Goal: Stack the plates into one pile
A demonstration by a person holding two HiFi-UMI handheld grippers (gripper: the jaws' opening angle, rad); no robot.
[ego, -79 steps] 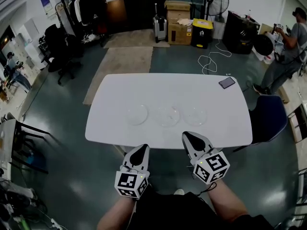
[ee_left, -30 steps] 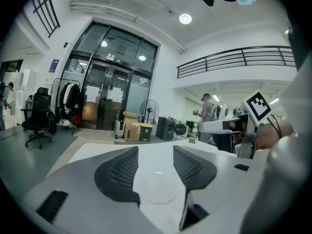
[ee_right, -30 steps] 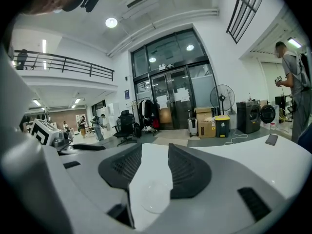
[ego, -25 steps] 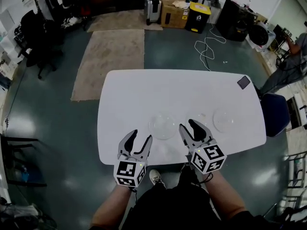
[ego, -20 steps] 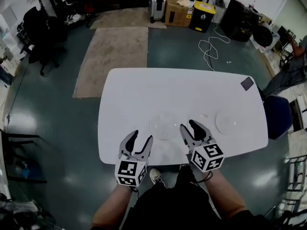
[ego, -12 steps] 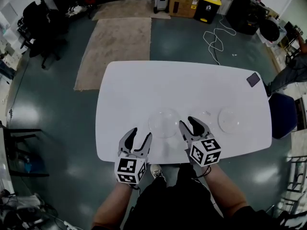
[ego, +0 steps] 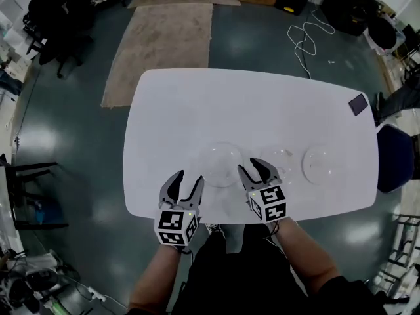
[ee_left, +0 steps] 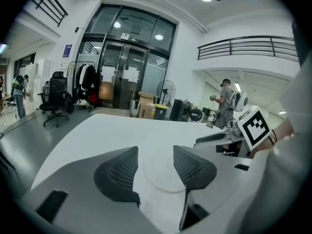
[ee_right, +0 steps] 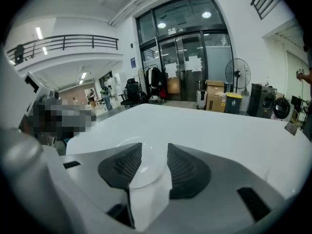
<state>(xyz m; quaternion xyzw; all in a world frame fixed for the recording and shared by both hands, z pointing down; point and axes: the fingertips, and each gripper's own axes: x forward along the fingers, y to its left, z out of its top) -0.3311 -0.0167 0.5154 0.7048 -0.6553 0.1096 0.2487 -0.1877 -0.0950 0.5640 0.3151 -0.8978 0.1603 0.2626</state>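
Three clear plates lie in a row on the white table (ego: 262, 104): a left plate (ego: 221, 165), a middle plate (ego: 281, 159) and a right plate (ego: 323, 164). My left gripper (ego: 187, 179) hovers open over the table's near edge, just short of the left plate. My right gripper (ego: 256, 169) is open too, between the left and middle plates. In the left gripper view a plate (ee_left: 163, 177) lies ahead between the open left gripper (ee_left: 155, 152) jaws, untouched. The right gripper view shows a plate (ee_right: 146, 167) beyond the open right gripper (ee_right: 154, 147).
A black phone (ego: 358, 104) rests at the table's far right corner. A blue chair (ego: 394, 156) stands by the right end. A brown rug (ego: 164, 44) covers the floor beyond the table. A person (ee_left: 226, 96) stands far off in the room.
Both grippers have come down and forward towards the table's near edge and the plates. Their jaws stay open. The plates have not moved.
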